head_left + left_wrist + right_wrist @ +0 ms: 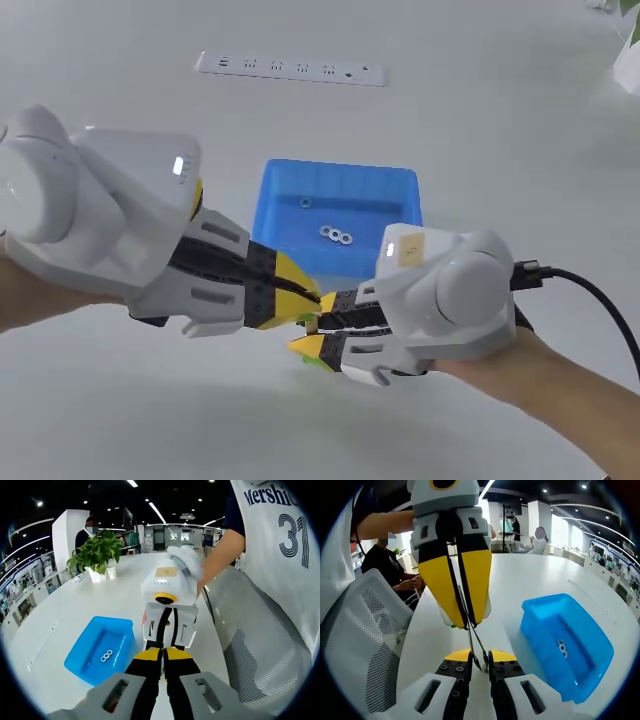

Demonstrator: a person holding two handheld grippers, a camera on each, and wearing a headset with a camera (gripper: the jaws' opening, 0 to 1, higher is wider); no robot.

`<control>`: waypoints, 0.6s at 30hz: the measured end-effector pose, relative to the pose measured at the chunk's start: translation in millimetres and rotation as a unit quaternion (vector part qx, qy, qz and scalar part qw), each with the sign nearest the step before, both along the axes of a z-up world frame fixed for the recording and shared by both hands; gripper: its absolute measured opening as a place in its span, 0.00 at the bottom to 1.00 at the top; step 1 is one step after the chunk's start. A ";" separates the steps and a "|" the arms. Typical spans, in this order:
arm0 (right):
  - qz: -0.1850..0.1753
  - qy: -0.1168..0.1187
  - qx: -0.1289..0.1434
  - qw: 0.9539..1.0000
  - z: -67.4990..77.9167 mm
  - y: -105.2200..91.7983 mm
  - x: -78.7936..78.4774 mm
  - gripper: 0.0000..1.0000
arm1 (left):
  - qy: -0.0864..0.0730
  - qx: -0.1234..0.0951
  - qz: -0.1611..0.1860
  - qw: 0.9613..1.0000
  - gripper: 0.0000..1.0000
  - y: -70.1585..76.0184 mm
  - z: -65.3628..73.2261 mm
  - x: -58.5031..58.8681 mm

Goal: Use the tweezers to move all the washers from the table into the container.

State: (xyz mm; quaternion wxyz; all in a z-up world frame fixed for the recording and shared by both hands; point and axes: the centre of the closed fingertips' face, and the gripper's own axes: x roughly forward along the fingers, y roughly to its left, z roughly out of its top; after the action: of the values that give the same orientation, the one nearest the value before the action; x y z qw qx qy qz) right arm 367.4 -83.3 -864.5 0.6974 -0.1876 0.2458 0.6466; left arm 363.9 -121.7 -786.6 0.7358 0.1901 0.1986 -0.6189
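A blue container (285, 190) sits on the white table and holds a pair of washers (337, 236) plus a single one nearer its far wall. My left gripper (310, 300) reaches in from the left and my right gripper (305, 335) from the right, and their yellow tips meet just in front of the container. In the right gripper view, thin black tweezers (470, 630) run from the left gripper (465, 625) down into my right gripper (480, 657). Both grippers look shut on the tweezers. The container (600, 655) with the washers (561, 647) lies to the right there.
A white power strip (290, 69) lies at the far side of the table. A potted plant (95, 555) stands on the table beyond the container (82, 652). A mesh chair (250, 645) stands beside the table edge. Something small and green (316, 357) shows under the gripper tips.
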 end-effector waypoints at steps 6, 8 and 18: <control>0.007 -0.006 -0.004 1.000 -1.2 -0.4 -0.2 0.13 | -0.003 0.003 0.000 1.000 0.05 0.6 0.0 1.3; 0.010 -0.010 -0.005 1.000 -1.3 -0.3 -0.1 0.13 | -0.003 0.004 0.000 1.000 0.05 1.0 0.0 2.1; 0.016 -0.021 -0.006 1.000 1.8 0.0 -0.4 0.12 | -0.003 0.006 -0.002 1.000 0.05 -0.2 3.1 2.6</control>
State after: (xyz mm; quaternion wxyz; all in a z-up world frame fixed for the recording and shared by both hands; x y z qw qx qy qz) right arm 367.0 -83.3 -862.6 0.6906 -0.2089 0.2318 0.6524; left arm 366.5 -121.9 -783.5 0.7338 0.1966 0.1993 -0.6189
